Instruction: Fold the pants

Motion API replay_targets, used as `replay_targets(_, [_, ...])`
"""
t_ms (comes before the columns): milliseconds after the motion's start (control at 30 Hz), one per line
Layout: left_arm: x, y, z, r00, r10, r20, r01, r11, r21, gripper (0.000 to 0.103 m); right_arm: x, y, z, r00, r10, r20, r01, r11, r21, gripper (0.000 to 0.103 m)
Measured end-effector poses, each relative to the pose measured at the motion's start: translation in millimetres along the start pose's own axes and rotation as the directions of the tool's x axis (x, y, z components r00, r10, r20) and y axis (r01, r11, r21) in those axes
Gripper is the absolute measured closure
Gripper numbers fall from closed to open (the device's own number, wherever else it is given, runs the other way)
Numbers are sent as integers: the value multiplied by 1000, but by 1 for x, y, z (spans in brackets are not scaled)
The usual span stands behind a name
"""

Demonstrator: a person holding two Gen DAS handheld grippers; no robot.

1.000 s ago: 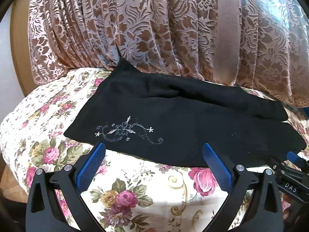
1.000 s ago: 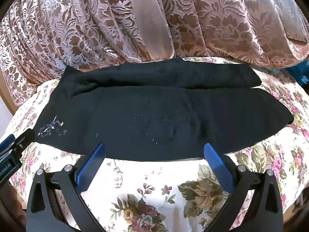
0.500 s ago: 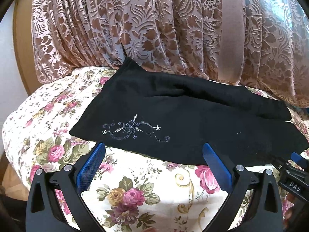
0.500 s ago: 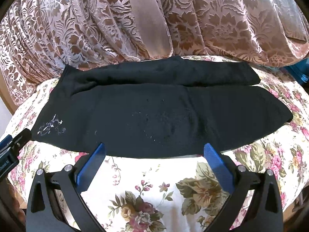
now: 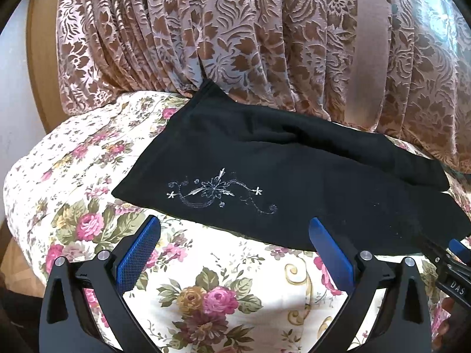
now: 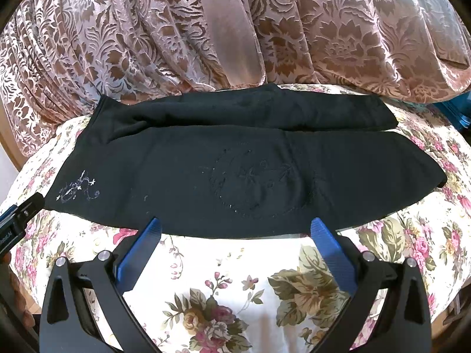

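Observation:
Black pants [image 5: 294, 173] lie flat on a floral-covered surface, the two legs side by side lengthwise, with a white embroidered motif [image 5: 217, 191] near the left end. In the right wrist view the pants [image 6: 235, 158] stretch across the frame, motif [image 6: 78, 189] at left. My left gripper [image 5: 234, 229] is open and empty, just short of the pants' near edge. My right gripper [image 6: 235, 229] is open and empty at the near edge, close to the middle. Each gripper shows at the edge of the other's view.
A brown and pink patterned curtain [image 5: 250, 38] hangs right behind the pants. The floral cover [image 5: 220, 288] drops off at the left and front edges. A blue object [image 6: 457, 111] sits at the far right. A wooden edge [image 5: 38, 58] stands at the left.
The left gripper has drawn back and shifted left, so the pants sit farther to the right in its view. The right gripper has edged slightly closer to the pants. Both stay open.

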State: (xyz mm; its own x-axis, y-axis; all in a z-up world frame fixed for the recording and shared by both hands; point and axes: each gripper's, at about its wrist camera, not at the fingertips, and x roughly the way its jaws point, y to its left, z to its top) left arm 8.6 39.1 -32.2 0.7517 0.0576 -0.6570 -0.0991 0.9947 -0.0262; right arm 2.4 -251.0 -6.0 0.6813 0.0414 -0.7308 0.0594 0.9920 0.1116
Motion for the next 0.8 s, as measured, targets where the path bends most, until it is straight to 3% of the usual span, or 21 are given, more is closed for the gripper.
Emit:
replay_targets(567, [10, 6, 0, 1000, 9, -18, -8, 1000, 17, 3, 3, -20, 1, 1000, 6, -5, -6, 999, 34, 2])
replay_targets(800, [28, 11, -2, 997, -17, -74, 19, 999, 35, 3, 5, -41, 1, 999, 40, -17, -39, 996, 75, 2])
